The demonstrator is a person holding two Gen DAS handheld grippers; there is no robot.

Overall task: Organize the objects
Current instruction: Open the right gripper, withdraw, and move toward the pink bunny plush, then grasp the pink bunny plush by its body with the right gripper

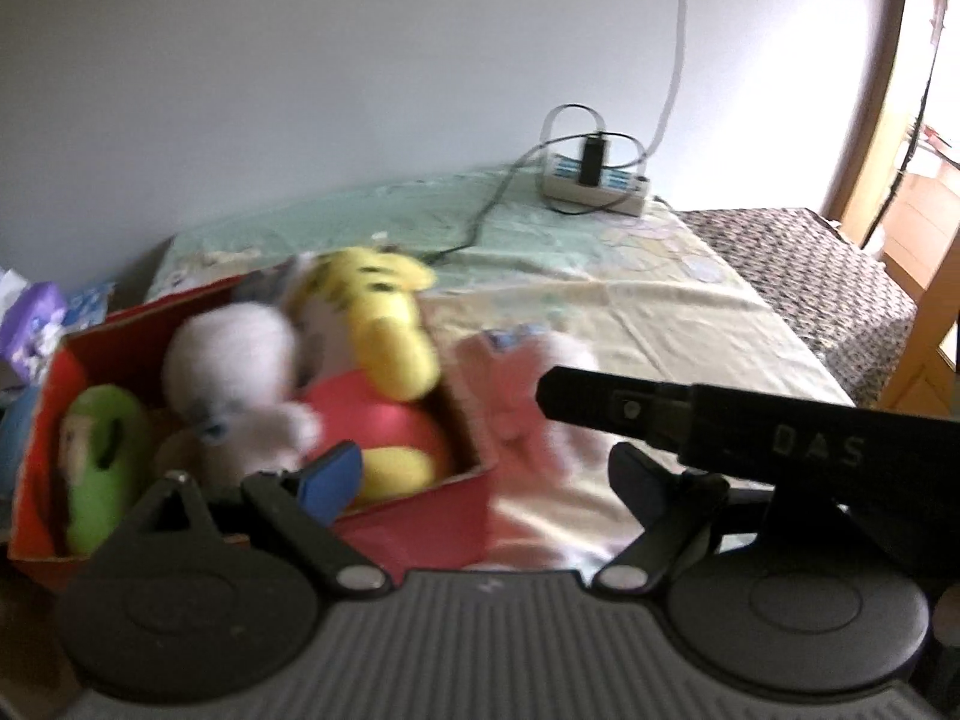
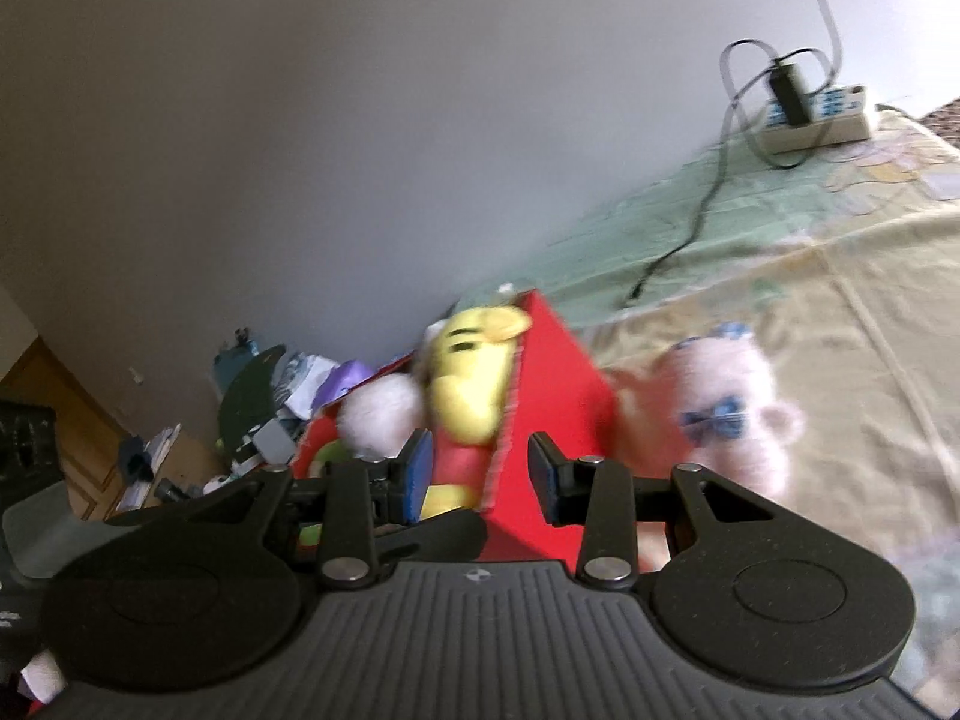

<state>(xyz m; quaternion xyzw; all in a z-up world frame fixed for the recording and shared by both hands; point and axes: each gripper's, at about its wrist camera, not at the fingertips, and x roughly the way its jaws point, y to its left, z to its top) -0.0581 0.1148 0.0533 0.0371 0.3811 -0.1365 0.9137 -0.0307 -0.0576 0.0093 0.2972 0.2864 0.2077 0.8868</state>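
The left gripper point(image 1: 486, 480) is hanging with fingers spread wide, empty, near the red box point(image 1: 420, 516) of plush toys. The right gripper point(image 2: 480, 474) is holding its fingers partly apart around the box's near wall, though I cannot tell whether they are pinching it; a pink plush point(image 2: 726, 414) is lying just right.

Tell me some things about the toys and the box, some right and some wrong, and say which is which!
1. The yellow plush bear sits inside the red box. True.
2. The pink plush toy is inside the box too. False: it lies outside, on the bedsheet beside the box.
3. A green toy is in the box. True.
4. The left gripper is holding the white plush toy. False: its jaws stand wide apart with nothing pinched between them.
5. A power strip lies on the bed near the wall. True.
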